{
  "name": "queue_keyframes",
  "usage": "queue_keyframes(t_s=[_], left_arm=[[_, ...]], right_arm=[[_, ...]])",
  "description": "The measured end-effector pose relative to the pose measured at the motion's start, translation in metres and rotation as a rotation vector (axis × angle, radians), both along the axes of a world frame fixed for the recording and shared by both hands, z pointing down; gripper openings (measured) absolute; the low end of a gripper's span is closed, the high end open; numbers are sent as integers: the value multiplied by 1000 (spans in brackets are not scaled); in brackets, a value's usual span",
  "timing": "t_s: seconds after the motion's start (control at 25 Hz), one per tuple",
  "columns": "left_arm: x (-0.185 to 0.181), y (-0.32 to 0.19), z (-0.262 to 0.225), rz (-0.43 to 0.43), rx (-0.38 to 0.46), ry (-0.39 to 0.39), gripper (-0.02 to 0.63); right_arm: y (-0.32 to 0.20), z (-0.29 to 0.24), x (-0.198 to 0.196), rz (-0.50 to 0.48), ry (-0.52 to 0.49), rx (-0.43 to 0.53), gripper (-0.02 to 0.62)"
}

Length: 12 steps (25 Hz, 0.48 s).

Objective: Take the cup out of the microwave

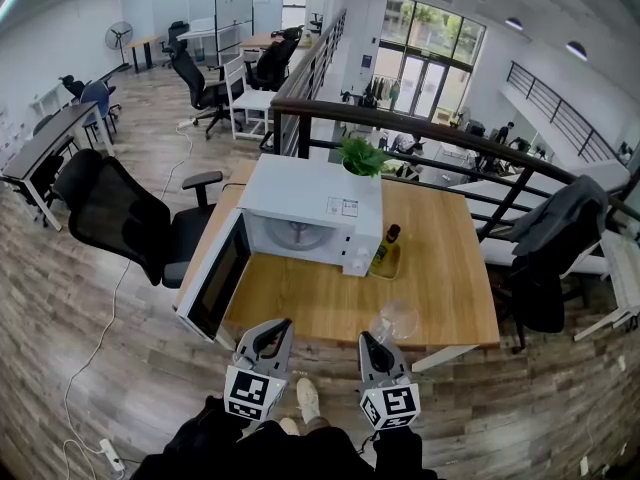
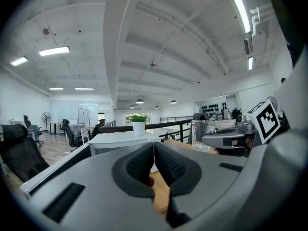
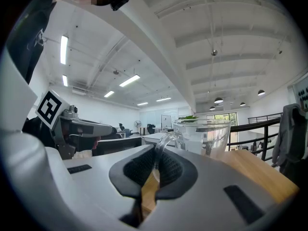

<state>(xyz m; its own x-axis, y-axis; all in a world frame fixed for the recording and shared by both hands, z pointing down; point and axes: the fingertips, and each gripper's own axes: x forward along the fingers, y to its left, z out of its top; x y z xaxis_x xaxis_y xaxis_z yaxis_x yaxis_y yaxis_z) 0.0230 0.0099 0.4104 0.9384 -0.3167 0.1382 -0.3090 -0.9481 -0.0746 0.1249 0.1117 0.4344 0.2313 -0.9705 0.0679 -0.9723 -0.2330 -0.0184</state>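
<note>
The cup is already outside the microwave, at the near edge of the surface, right of the open door. Whether its base rests on the wood or hangs just above it cannot be told. Principal hazard: the right claw grips the cup only by its thin glass handle, so the body sits off to one side of the grip. A quick swing or a sudden stop could let the cup pivot about the pads or slip out of them. Second hazard: the cup is close to the near edge, and releasing it there with the base partly over the edge would probably tip it to the floor. Move it farther onto the surface before letting go, keeping clear of the bottle that stands beside the microwave. Third hazard: the door projects toward the near left, beside the left claw, and a sideways move of that hand could strike it. Claw condition: the right claw is clamped, with almost no gap, and the handle runs up between its pads. The left claw has its jaws together with nothing between them and touches no object.
</note>
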Motion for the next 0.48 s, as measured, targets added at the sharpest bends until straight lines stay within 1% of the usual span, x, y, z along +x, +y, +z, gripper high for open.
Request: queue_keyframes(t_s=[0.48], left_arm=[[1,-1,-3,-12,0,4,25]], right_arm=[[-3,-4,0,-15,8,4,18]])
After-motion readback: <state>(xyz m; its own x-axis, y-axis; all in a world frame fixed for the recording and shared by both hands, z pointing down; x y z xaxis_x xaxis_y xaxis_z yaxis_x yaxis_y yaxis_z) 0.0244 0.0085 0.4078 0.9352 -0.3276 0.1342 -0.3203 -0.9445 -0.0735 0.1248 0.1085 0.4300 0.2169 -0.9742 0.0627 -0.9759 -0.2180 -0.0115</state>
